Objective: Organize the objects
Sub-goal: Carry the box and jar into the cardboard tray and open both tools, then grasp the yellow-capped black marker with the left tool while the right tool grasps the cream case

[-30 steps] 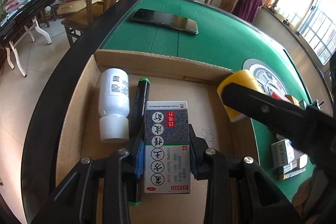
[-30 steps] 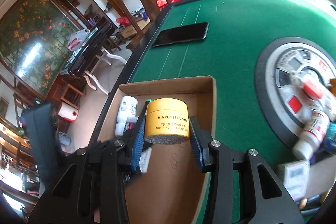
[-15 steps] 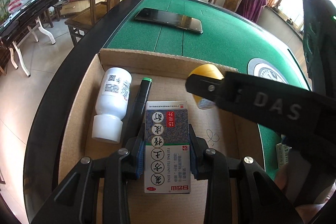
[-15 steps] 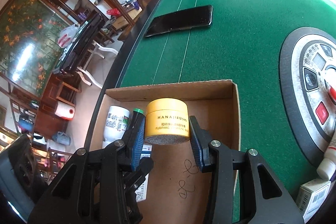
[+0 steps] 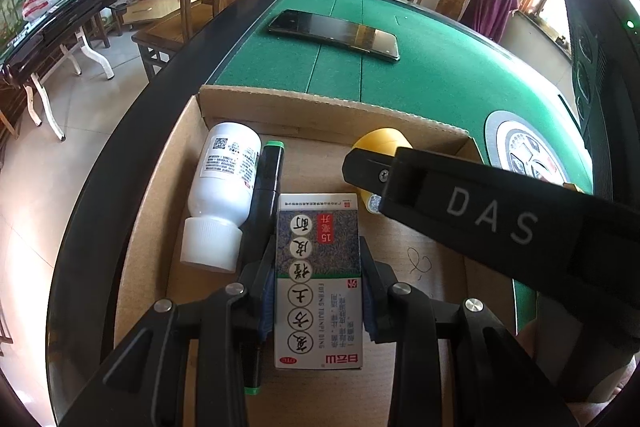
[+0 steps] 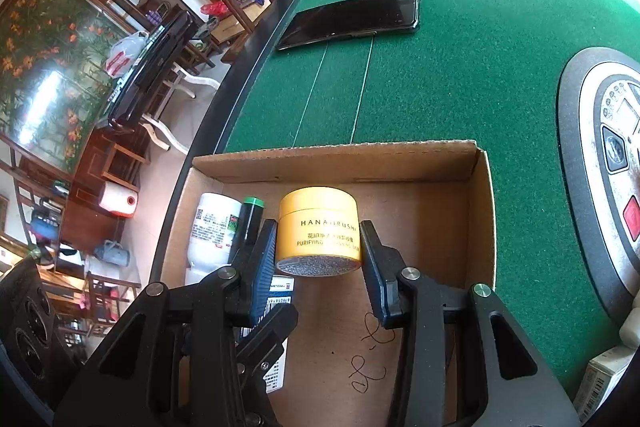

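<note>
My left gripper [image 5: 320,291] has its jaws clamped on the medicine carton [image 5: 319,279], low over the floor of the cardboard box [image 5: 332,107] at the bottom centre of the left wrist view, and my right gripper [image 6: 319,251] has its jaws clamped on the yellow jar [image 6: 319,227], held over the middle of the box. Already lying in the box's left part are the white bottle [image 5: 222,187] and the green-capped marker [image 5: 266,187]. I judge the job well along: these two need releasing, and more small packages [image 6: 600,383] wait on the green worktop [image 6: 460,67] at lower right.
</note>
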Demonstrator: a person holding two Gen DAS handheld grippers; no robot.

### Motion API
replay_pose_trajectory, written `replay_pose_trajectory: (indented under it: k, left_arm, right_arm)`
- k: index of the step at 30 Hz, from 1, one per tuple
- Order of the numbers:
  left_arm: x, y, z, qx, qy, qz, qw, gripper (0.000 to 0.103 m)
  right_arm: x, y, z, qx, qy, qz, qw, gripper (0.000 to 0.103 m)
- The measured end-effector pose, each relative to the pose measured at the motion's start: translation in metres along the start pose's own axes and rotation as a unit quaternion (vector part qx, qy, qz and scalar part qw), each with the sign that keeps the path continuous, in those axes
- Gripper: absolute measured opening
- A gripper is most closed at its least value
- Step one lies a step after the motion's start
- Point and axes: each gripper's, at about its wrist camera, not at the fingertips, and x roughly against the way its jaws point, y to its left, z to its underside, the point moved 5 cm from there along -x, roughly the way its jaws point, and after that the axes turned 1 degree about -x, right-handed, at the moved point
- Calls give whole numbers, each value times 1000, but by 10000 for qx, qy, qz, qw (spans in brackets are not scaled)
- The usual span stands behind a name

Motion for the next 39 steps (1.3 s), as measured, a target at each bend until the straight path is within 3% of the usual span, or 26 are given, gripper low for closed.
replay_pose_trajectory:
  k: [15,23,31,36,39]
  left_arm:
    - [-1,1,0,179,75,157,9997,37]
    - [12,3,-6,394,-285,354,9982,57]
    - [26,5,-11,597,-640,646,9941,58]
    - [41,-18,-9,224,-909,944,9911,58]
    - [49,-40,-5,-149,-988,1093,9890,58]
  right_arm:
    - [13,1,-3,114,-31,42,9999,41]
    - [45,-4,6,216,-380,-81,9990,41]
    - [95,-19,37,96,-797,-619,9948,41]
    - [142,-49,65,123,-1160,-834,9897,41]
    - [168,-77,83,75,-1303,-735,9887,41]
